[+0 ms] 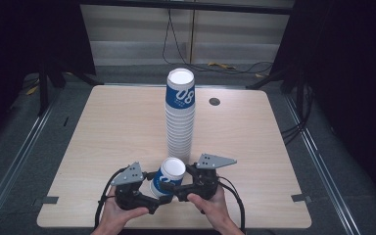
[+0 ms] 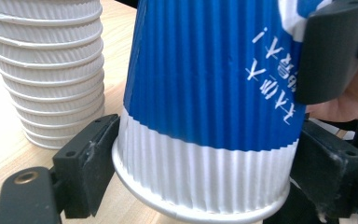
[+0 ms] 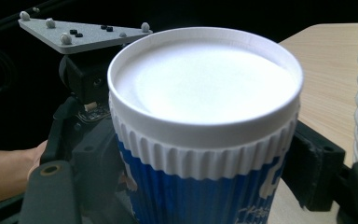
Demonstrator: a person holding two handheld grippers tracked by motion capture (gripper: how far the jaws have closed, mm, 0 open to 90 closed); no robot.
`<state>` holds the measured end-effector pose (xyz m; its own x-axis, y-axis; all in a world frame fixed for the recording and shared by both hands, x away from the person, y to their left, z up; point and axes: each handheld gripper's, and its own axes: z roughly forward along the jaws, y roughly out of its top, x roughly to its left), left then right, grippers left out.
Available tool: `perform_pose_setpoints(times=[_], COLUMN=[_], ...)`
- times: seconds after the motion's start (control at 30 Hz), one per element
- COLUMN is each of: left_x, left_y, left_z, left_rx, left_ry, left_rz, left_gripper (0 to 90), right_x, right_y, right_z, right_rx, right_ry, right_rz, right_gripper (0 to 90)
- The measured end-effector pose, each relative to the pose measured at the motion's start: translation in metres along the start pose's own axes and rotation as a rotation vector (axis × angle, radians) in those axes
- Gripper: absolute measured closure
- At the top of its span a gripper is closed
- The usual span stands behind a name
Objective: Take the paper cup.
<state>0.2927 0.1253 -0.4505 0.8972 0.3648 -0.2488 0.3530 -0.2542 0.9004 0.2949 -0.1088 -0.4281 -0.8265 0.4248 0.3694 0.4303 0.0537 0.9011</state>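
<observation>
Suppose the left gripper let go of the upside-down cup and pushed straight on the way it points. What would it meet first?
Apart from the cup itself between its jaws, probably the right gripper, which grips the same cup from the opposite side. The tall cup stack stands off to one side of that line.

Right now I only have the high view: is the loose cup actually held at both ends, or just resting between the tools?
Observer: Held. In the left gripper view the left tool has a jaw against each side of the cup at its white band.
Operator: And the right one?
Observer: The right tool has its jaws on either side, just under the white end that faces its camera.
Operator: Any contact with the stack?
Observer: The left gripper view shows bare table between the cup and the stack.
</observation>
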Motion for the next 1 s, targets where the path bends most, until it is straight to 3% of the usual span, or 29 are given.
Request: perform_pose_setpoints(times=[0.23, 0.53, 1.0], left_x=[0.001, 0.003, 0.012], left_y=[0.000, 0.000, 0.004], left_z=[-0.001, -0.006, -0.021], left_rx=[0.011, 0.041, 0.143], left_ry=[-0.003, -0.003, 0.071], left_rz=[0.002, 0.009, 0.056], left_gripper=[15.4, 15.4, 15.7], right_x=[0.001, 0.000, -0.003], right_y=[0.001, 0.005, 0.008], right_z=[0.001, -0.006, -0.019], right_rx=[0.004, -0.004, 0.012], right_ry=[0.000, -0.002, -0.013], right_rz=[0.002, -0.011, -0.043], right_gripper=[13.7, 13.7, 13.8])
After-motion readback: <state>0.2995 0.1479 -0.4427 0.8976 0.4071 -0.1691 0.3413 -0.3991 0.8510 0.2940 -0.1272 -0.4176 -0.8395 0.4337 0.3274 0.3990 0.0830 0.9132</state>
